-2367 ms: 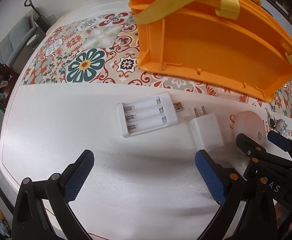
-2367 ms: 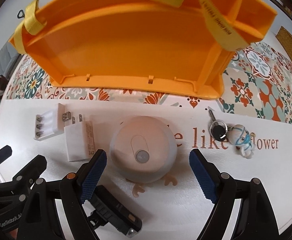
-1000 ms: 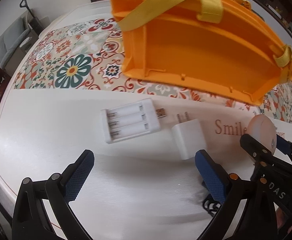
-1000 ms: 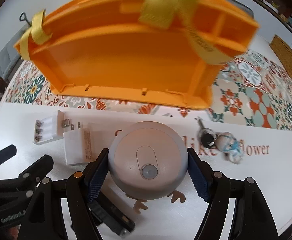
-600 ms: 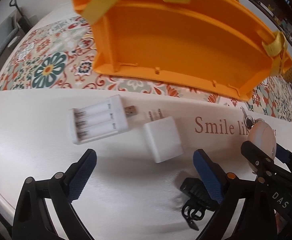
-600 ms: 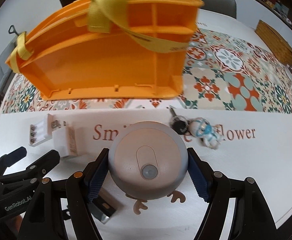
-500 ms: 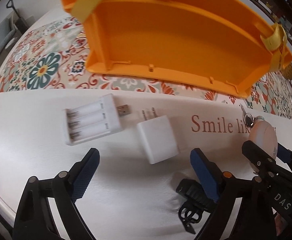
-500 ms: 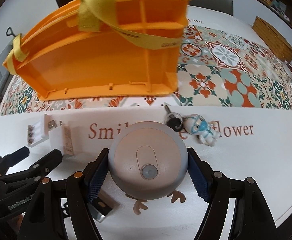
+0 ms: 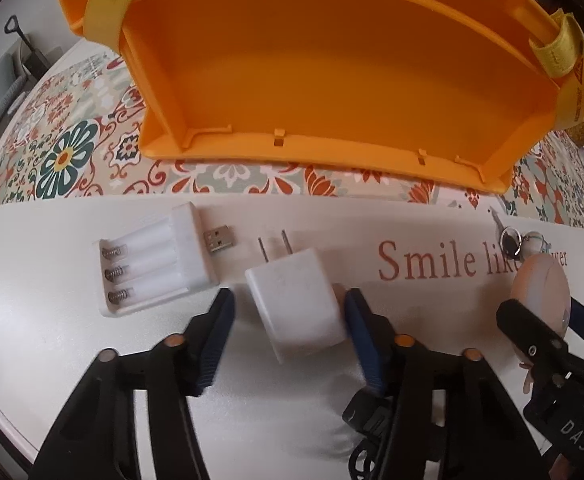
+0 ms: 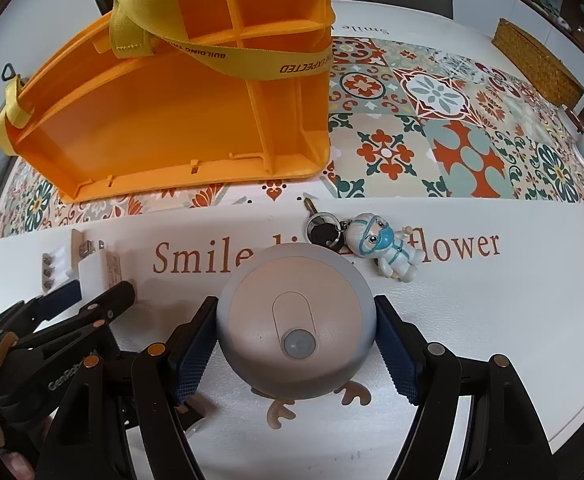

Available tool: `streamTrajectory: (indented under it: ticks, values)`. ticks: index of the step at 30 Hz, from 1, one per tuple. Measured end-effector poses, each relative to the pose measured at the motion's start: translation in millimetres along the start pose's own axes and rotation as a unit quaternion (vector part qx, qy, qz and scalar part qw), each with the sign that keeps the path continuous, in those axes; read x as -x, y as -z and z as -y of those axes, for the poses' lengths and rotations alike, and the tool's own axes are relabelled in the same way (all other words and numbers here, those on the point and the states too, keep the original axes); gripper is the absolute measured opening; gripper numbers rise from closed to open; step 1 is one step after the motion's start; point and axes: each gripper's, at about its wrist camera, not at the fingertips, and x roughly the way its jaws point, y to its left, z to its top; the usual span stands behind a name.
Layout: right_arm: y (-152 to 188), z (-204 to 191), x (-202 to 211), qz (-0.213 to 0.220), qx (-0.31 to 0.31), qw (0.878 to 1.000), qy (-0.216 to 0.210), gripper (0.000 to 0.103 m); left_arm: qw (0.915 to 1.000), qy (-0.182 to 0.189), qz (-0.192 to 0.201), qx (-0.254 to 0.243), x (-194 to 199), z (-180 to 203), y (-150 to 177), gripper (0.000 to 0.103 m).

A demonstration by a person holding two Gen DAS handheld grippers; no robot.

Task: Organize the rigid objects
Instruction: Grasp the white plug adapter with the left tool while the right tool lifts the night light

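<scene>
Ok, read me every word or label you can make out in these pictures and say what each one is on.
"Smile" and "lower", middle hidden: white table top.
"BUILDING TH... UNEXPECTED", upside down, middle unclear: yellow woven strap of the orange plastic organizer tray.
"DAS": black right hand-held gripper.
"GenRobo...", cut off: black left hand-held gripper.
Print on the white plug adapter: too small.

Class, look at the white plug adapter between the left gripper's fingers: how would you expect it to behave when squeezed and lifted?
The white plug adapter looks like a hard plastic block, so probably stiff. Its smooth, glossy sides may slip against the closing left gripper. It seems small and likely light; its flat faces shouldn't roll.
</scene>
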Motion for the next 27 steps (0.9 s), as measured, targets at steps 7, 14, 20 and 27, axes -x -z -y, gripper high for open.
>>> streamTrajectory:
  ticks: [7, 14, 20, 27]
  values:
    - [-1, -5, 3, 0.003, 0.006, 1.0, -0.006, 0.075, 0.9999, 0.013, 0.003, -0.006, 2, -1, 0, 0.04]
    - [-2, -12, 8, 0.007, 0.011, 1.0, -0.014, 0.075, 0.9994, 0.023, 0.019, -0.019, 15, -7, 1, 0.038]
    - [-3, -18, 12, 0.023, 0.016, 0.999, -0.017, 0.075, 0.9989, 0.035, 0.028, -0.014, 28, -16, 3, 0.038]
    - [-4, -20, 18, 0.029, 0.012, 0.999, -0.023, 0.075, 0.998, 0.039, 0.049, -0.012, 48, -17, 2, 0.038]
